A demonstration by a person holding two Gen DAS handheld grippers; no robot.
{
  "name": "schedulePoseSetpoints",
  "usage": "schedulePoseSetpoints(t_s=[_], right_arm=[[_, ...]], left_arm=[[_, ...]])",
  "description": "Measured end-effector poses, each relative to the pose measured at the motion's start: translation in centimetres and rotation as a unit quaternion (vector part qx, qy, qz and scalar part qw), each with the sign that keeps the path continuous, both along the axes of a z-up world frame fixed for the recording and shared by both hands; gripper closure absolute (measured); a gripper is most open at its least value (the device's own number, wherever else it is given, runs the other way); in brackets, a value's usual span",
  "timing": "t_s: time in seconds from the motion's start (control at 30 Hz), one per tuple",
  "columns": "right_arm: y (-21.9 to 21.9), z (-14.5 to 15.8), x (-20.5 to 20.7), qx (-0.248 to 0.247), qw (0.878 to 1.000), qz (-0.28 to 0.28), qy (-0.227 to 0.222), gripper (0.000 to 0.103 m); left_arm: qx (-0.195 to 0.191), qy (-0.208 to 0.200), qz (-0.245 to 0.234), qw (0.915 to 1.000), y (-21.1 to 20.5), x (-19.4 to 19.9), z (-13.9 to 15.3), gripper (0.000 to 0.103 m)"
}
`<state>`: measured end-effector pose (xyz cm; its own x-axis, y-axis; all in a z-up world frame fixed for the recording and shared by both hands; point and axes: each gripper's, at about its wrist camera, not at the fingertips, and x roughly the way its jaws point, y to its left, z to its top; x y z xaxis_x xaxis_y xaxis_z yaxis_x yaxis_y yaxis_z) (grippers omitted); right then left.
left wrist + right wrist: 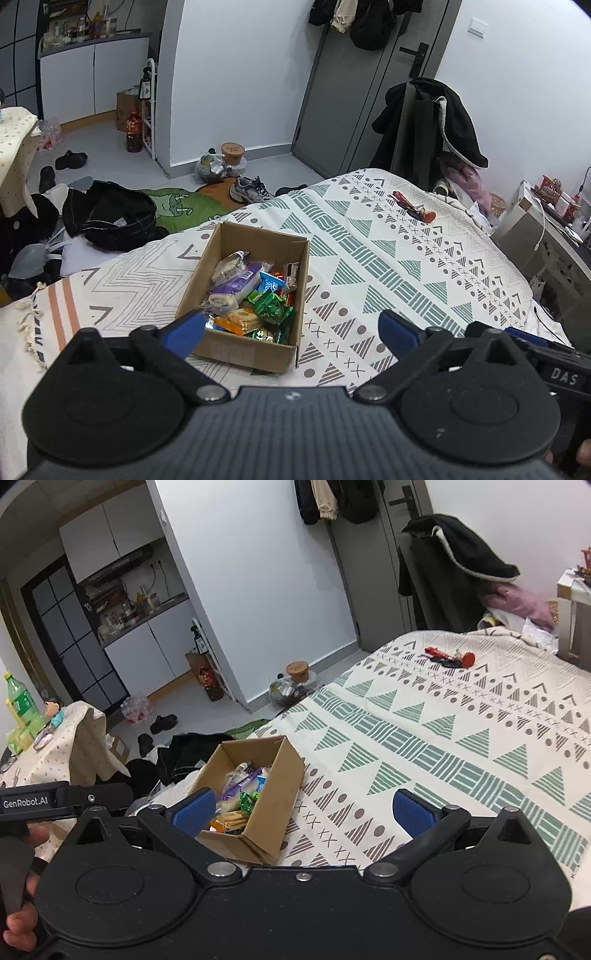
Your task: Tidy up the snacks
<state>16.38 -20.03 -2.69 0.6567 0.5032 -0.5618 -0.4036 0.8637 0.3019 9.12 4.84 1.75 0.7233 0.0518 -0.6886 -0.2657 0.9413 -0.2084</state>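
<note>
1. The left claw (291, 332) hangs with its blue pads spread wide and empty, just short of the cardboard box (255, 352); judging by that, the next grasp is best aimed down into the open top, clear of the near wall.
2. The box sits on the patterned bed cover (388, 258) near the bed's edge, the snacks (255, 295) piled loose inside; a top packet such as the purple one (236, 284) looks easiest to pinch.
3. The right claw (308, 812) is likewise spread and empty, to the right of the box (273, 797); it could steady that wall so the light box does not slide.
</note>
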Motion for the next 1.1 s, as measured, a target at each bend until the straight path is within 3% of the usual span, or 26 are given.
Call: schedulePoseSetpoints(t_s=[0.4,0.87,1.1], right_arm=[[-0.5,2.4,-4.3,-0.021,0.999,-0.010,-0.030,0.000],[0.2,4.5,-8.8,-0.039,0.997,0.025,-0.054,0.000],[-0.7,4.2,-10.4,-0.022,0.999,0.021,-0.042,0.000]], left_arm=[[0.011,-0.024,-0.015,0.9995,-1.1,-4.3,1.9,0.000],[0.025,-0.043,-0.022,0.9985,-1.8,-9.1,3.5,0.000],[0.042,-0.047,-0.027,0.9976,-2.3,-11.2,3.8,0.000]])
